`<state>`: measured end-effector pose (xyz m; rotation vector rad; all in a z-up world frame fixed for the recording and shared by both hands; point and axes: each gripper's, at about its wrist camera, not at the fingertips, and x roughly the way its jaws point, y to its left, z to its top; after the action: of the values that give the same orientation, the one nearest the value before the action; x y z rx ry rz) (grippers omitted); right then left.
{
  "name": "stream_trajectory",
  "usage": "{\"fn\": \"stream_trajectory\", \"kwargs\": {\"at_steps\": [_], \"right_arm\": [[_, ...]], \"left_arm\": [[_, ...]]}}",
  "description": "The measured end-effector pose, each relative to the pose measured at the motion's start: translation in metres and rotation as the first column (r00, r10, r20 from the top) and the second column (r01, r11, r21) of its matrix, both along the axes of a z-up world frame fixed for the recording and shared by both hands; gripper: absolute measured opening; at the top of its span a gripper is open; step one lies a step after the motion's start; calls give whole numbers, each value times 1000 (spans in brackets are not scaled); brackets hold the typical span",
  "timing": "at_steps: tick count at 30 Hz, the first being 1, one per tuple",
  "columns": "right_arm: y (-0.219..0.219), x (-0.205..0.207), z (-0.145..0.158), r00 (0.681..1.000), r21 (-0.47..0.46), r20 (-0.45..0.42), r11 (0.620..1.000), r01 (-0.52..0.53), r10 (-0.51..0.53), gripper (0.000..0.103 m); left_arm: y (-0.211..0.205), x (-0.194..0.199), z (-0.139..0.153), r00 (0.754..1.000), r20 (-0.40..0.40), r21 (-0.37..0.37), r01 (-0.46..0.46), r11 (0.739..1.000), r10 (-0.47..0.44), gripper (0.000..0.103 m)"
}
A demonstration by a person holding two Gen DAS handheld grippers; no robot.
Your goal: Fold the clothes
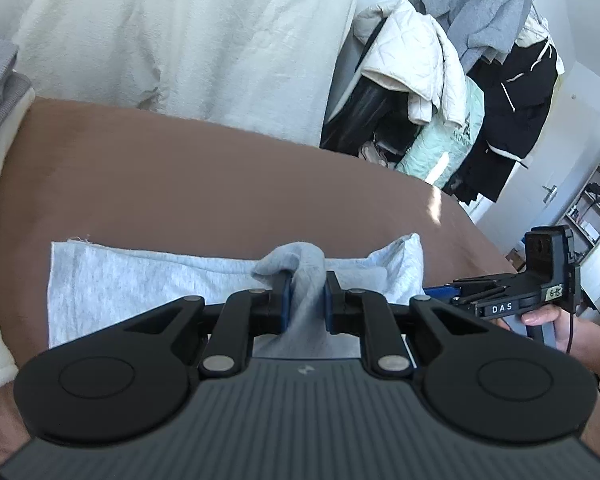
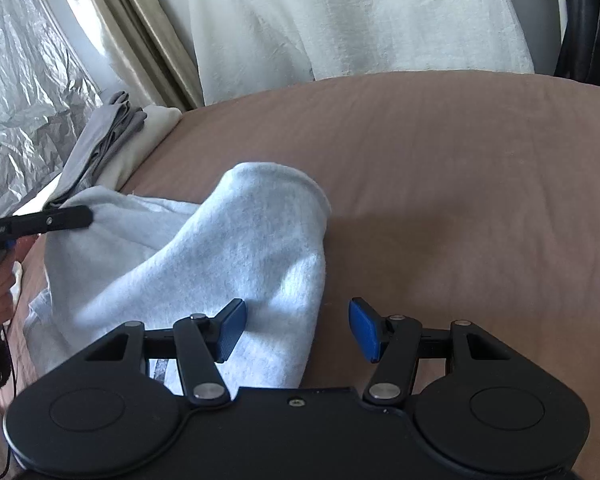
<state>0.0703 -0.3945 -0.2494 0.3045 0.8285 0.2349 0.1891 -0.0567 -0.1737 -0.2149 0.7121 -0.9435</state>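
Our left hand-held gripper [image 1: 307, 294] pinches a bunched fold of the light grey garment [image 2: 236, 248] on the brown bed [image 2: 440, 168], while our right hand-held gripper [image 2: 298, 330] gapes over its near edge.

One light grey garment [image 2: 236, 248], two claws, one brown sheet [image 2: 460, 160], one folded stack [image 2: 112, 136].

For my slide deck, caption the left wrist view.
Left gripper shut on a bunched fold of the light grey garment lying on the brown bedsheet.
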Motion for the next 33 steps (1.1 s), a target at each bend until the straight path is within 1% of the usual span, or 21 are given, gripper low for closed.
{"fn": "stream_trajectory", "kwargs": {"at_steps": [5, 8, 10, 11, 12, 14, 15, 16, 17, 19, 20, 21, 23, 24, 26, 27, 28, 29, 31, 32, 33], "right_arm": [[-8, 3, 9, 1000, -7, 25, 1000, 18, -18, 63], [-7, 8, 7, 999, -21, 21, 999, 28, -28, 63], [-6, 12, 3, 999, -19, 20, 999, 46, -45, 63], [-5, 14, 2, 998, -19, 19, 998, 54, -54, 63], [-3, 16, 0, 998, -19, 18, 998, 60, -60, 63], [3, 20, -3, 998, -29, 14, 998, 56, -56, 64], [8, 22, -4, 999, -47, 9, 998, 51, -50, 64], [12, 24, -5, 999, -64, 5, 997, 45, -45, 64], [16, 25, -4, 999, -81, 3, 996, 38, -38, 64], [19, 26, 0, 1000, -86, 14, 996, 21, -20, 64], [18, 26, 3, 1000, -70, 21, 997, 16, -15, 64], [16, 25, 6, 1000, -47, 28, 999, 13, -12, 64], [15, 31, 4, 999, -47, 31, 998, 31, -29, 65], [15, 35, 2, 999, -55, 30, 998, 44, -42, 65], [15, 42, -3, 997, -70, 30, 995, 69, -67, 65], [15, 46, -5, 996, -77, 30, 994, 82, -80, 61], [15, 50, -7, 995, -85, 30, 992, 95, -92, 53], [15, 53, -9, 994, -92, 30, 990, 107, -105, 39], [15, 61, -13, 991, -107, 31, 985, 133, -130, 38], [15, 65, -15, 989, -115, 31, 983, 145, -142, 39], [16, 63, -14, 987, -116, 38, 980, 160, -157, 45]], "left_arm": [[11, -6, 14, 997, 66, -52, -25, 998, 28, 14], [16, -1, 12, 996, 58, -46, -66, 997, 69, 14], [18, 9, 0, 992, 39, -20, -120, 993, 121, 14], [18, 17, -10, 989, 8, 11, -150, 989, 150, 14], [16, 28, -23, 983, -43, 59, -176, 983, 179, 15], [14, 48, -49, 962, -146, 147, -210, 967, 231, 18], [15, 54, -59, 949, -195, 148, -223, 964, 249, 20], [19, 57, -63, 933, -237, 114, -249, 962, 270, 20], [22, 58, -61, 927, -251, 92, -263, 960, 278, 20], [26, 56, -51, 934, -220, 85, -268, 960, 280, 19], [27, 54, -46, 940, -191, 87, -272, 958, 284, 15], [30, 52, -40, 946, -158, 83, -274, 958, 284, 7], [37, 48, -30, 959, -116, 56, -253, 966, 258, 4], [36, 46, -26, 969, -87, 64, -227, 972, 232, 3], [32, 38, -19, 978, -1, 122, -207, 971, 208, 3], [31, 37, -18, 977, 4, 141, -209, 968, 211, 4], [31, 38, -18, 976, -11, 147, -215, 965, 219, 4], [33, 37, -17, 972, -24, 149, -226, 963, 232, 4], [35, 36, -14, 963, -17, 175, -261, 949, 268, 4], [36, 34, -11, 956, 17, 206, -290, 935, 293, 4], [39, 31, -7, 949, 46, 230, -313, 922, 311, 5]]}}
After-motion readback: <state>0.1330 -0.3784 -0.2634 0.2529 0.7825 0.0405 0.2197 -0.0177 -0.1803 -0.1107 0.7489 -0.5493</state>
